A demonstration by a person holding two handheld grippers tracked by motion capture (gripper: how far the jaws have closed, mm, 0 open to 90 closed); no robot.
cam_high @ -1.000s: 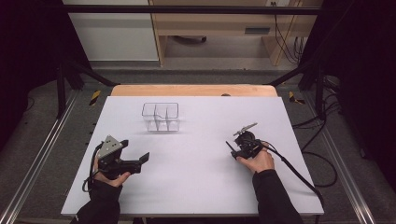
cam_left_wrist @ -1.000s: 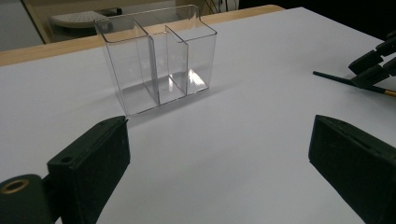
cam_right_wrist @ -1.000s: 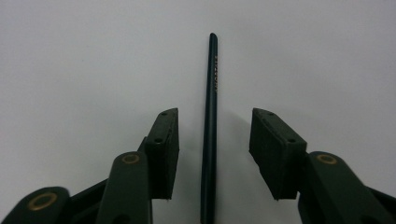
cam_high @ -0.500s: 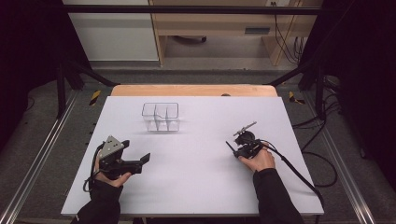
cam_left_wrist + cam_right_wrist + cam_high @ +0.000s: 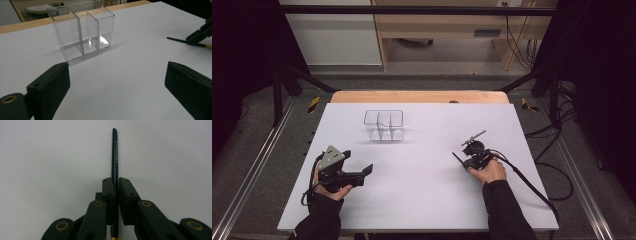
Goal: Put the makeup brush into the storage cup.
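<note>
A clear plastic organizer (image 5: 383, 125) with several compartments stands empty at the back left of the white table (image 5: 422, 200); it shows close up in the left gripper view (image 5: 82, 30). My right gripper (image 5: 465, 161) rests at the right of the table, and its jaws have just been closing. They are now shut on a slim dark green pencil (image 5: 115, 150) with a gold band, which lies flat and sticks out past the right gripper (image 5: 115, 181). My left gripper (image 5: 362, 174) is open with nothing between its jaws (image 5: 117, 82), and points toward the organizer.
A wooden strip (image 5: 417, 96) borders the table's far edge. The right gripper's cable (image 5: 524, 182) trails off the table at the right. Metal frame rails run along both sides. The pencil's tip (image 5: 180, 40) and the right gripper (image 5: 201, 32) appear far right in the left gripper view.
</note>
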